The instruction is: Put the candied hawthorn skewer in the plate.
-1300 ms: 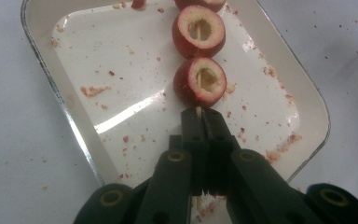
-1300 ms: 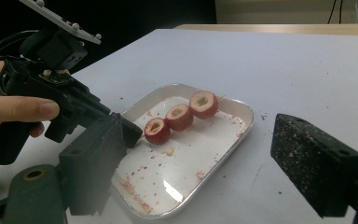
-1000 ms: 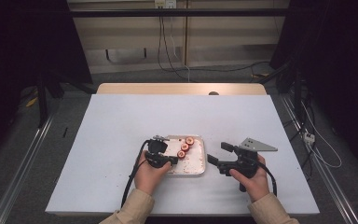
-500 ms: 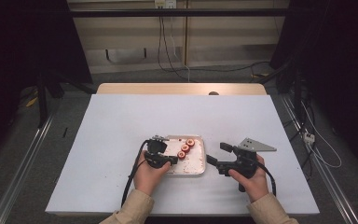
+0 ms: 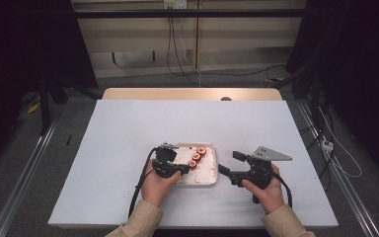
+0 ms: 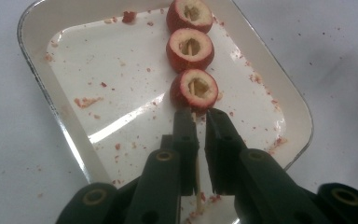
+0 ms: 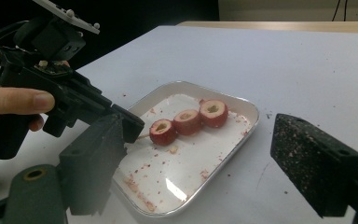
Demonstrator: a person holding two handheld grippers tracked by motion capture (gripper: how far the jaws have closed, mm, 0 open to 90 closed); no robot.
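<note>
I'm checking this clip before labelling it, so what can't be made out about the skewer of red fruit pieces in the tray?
- Skewer: left gripper view, its near end is cut off by the bottom edge, between the left gripper's fingers.
- High view: the skewer is too small, hidden under that gripper.
- Right gripper view: the left gripper covers the stick behind the fruit pieces.
- Tray: far corner cut off.

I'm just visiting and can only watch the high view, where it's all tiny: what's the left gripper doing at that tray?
Observer: A thin wooden skewer lies between the jaws of the left gripper, which have just been opening; they aren't pressing it.
Operator: What are the red things?
Observer: Three cored red fruits, threaded on that skewer in a row.
Operator: And the right gripper?
Observer: The right gripper holds nothing in its wide-open jaws, and one pad is flecked with red crumbs.
</note>
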